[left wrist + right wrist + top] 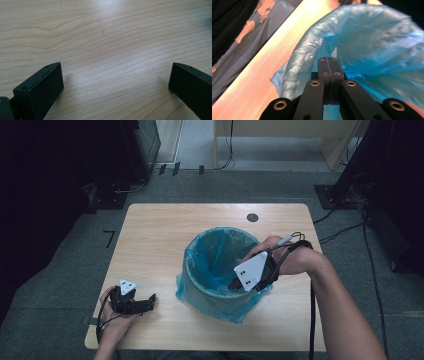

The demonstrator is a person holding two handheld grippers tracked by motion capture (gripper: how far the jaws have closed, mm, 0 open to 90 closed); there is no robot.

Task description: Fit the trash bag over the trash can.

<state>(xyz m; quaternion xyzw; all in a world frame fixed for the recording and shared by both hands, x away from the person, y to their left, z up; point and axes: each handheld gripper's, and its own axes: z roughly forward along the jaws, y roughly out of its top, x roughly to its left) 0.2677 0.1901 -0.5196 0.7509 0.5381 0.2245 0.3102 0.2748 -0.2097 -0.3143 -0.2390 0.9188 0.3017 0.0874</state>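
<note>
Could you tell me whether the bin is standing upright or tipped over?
Upright: the bin stands on the table, its mouth facing up, with the blue bag folded over its rim.

The lined bin (216,270) blocks the tabletop's (150,240) middle, toward the right edge. My left side and far edge lie open for passing.

One bin (220,290) is standing mid-frame on one worktop (155,235), wearing one blue liner bag (212,252); two hand-held grippers, left (145,304) and right (234,283), are showing.
</note>
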